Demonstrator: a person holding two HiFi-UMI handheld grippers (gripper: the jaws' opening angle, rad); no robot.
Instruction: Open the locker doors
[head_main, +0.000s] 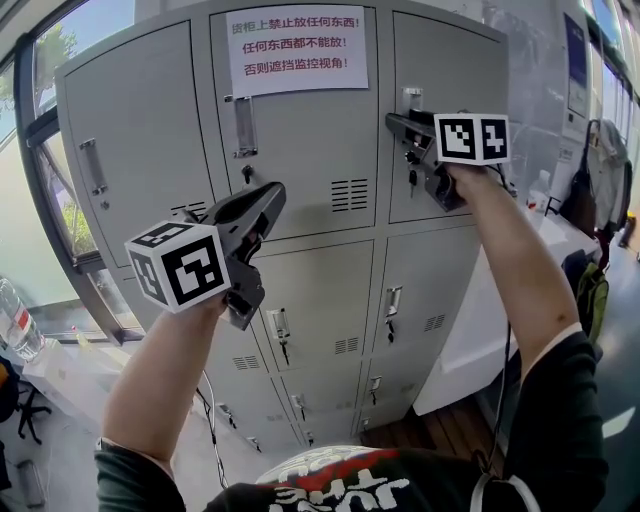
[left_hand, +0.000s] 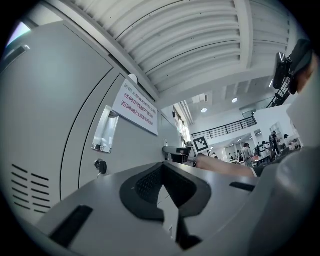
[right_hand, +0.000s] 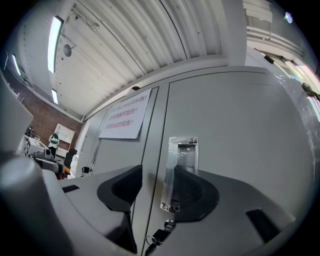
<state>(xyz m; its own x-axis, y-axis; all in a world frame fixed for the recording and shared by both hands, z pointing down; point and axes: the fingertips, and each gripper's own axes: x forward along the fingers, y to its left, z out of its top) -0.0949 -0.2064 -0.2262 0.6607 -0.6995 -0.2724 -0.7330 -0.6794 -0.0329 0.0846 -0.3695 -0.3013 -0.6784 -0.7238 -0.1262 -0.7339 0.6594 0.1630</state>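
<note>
Right gripper (right_hand: 156, 192): jaws wide apart, the handle (right_hand: 180, 162) of the upper-right door (head_main: 450, 60) between them at mid-frame, not gripped. Left gripper (head_main: 272, 197): jaws together, empty, centre-left, off the lockers (head_main: 320, 150). Doors look closed. A notice (head_main: 297, 48) hangs top centre.
</note>
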